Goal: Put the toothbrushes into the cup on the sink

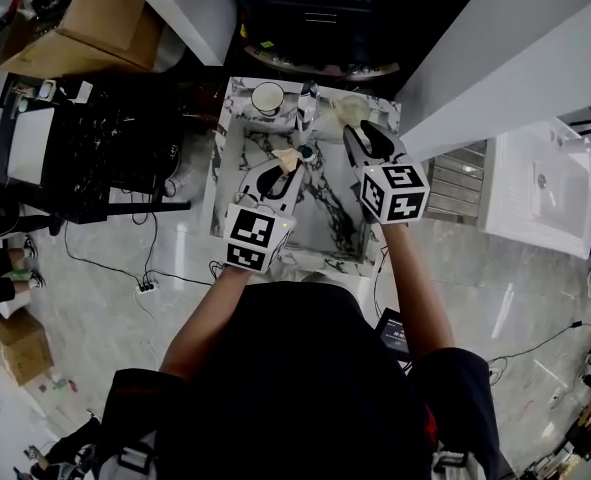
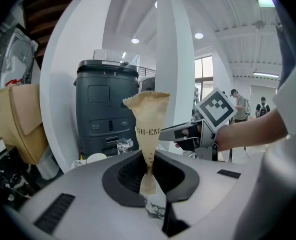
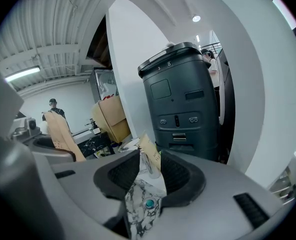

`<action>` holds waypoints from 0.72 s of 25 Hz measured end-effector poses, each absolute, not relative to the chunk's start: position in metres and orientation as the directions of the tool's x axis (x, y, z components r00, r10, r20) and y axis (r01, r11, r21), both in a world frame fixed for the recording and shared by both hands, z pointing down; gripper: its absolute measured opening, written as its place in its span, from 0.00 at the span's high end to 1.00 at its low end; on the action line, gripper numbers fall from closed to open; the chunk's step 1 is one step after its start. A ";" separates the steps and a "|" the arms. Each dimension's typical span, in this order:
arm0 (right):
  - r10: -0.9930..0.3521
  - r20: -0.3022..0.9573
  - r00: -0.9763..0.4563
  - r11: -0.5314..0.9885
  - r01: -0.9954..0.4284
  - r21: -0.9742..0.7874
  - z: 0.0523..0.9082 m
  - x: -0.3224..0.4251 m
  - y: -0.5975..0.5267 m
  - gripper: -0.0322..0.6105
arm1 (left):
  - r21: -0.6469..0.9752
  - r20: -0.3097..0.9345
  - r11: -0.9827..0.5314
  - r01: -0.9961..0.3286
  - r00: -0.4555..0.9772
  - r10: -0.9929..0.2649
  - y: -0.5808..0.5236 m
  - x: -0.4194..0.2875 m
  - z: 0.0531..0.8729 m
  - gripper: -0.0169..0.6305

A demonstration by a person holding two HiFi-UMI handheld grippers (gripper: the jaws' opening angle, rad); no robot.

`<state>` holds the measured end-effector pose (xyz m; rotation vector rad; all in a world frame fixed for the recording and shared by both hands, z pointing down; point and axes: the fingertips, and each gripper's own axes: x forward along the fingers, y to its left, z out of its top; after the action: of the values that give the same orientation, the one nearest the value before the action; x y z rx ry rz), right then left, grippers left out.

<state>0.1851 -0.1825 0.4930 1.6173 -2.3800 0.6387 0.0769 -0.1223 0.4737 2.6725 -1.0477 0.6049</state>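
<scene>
Pale floor (image 1: 105, 298), wht pillar (image 2: 175, 59), cardboard box (image 1: 85, 18), ceiling lts (image 2: 134, 40)

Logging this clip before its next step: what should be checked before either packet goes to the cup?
1. Left gripper shut on the tan packet: ok.
2. Right gripper shut on the second packet: ok.
3. Cup upright at the corner of the sink: ok.
4. Cup mouth unobstructed: ok.
5. A packet above the cup: not ok, both are over the basin.
6. Toothbrush inside each wrapper: cannot tell.
</scene>
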 end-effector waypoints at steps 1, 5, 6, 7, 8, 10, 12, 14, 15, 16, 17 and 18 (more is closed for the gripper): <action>-0.838 0.390 -0.381 0.307 -0.921 -0.240 0.492 0.184 -0.182 0.75 | 0.044 0.444 -0.727 -0.686 0.665 -0.601 -0.123 0.074 0.473 0.91; -0.849 0.391 -0.355 0.281 -0.930 -0.236 0.489 0.177 -0.179 0.75 | 0.057 0.429 -0.737 -0.674 0.683 -0.591 -0.124 0.061 0.470 0.91; -0.853 0.391 -0.346 0.271 -0.934 -0.233 0.488 0.176 -0.179 0.75 | 0.057 0.427 -0.741 -0.669 0.687 -0.587 -0.125 0.059 0.469 0.91; -0.856 0.391 -0.337 0.262 -0.937 -0.232 0.487 0.174 -0.178 0.75 | 0.055 0.427 -0.746 -0.663 0.691 -0.583 -0.126 0.056 0.468 0.91; -0.859 0.391 -0.330 0.254 -0.939 -0.232 0.486 0.172 -0.177 0.75 | 0.055 0.425 -0.751 -0.658 0.696 -0.579 -0.127 0.052 0.467 0.91; -0.864 0.390 -0.318 0.242 -0.942 -0.233 0.483 0.165 -0.176 0.75 | 0.060 0.420 -0.758 -0.649 0.705 -0.571 -0.129 0.044 0.464 0.91; -0.869 0.388 -0.309 0.231 -0.944 -0.234 0.481 0.157 -0.177 0.75 | 0.063 0.418 -0.765 -0.640 0.714 -0.563 -0.133 0.036 0.462 0.91; -0.873 0.385 -0.300 0.220 -0.946 -0.240 0.478 0.150 -0.180 0.75 | 0.064 0.415 -0.772 -0.632 0.721 -0.555 -0.137 0.029 0.459 0.91; -0.874 0.384 -0.297 0.214 -0.946 -0.243 0.477 0.145 -0.182 0.75 | 0.064 0.412 -0.776 -0.628 0.724 -0.553 -0.140 0.025 0.457 0.91; -0.876 0.384 -0.292 0.209 -0.947 -0.243 0.476 0.141 -0.183 0.76 | 0.063 0.409 -0.778 -0.625 0.728 -0.551 -0.143 0.021 0.456 0.91; -0.878 0.384 -0.286 0.203 -0.949 -0.242 0.476 0.136 -0.184 0.77 | 0.064 0.407 -0.780 -0.622 0.730 -0.549 -0.146 0.016 0.455 0.91; -0.880 0.386 -0.278 0.196 -0.951 -0.239 0.475 0.132 -0.185 0.78 | 0.065 0.405 -0.782 -0.620 0.733 -0.547 -0.148 0.012 0.455 0.91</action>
<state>0.1322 -0.1851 0.4750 1.7787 -2.2976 0.6526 0.0117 -0.1483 0.4546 2.7387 -0.9325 0.5484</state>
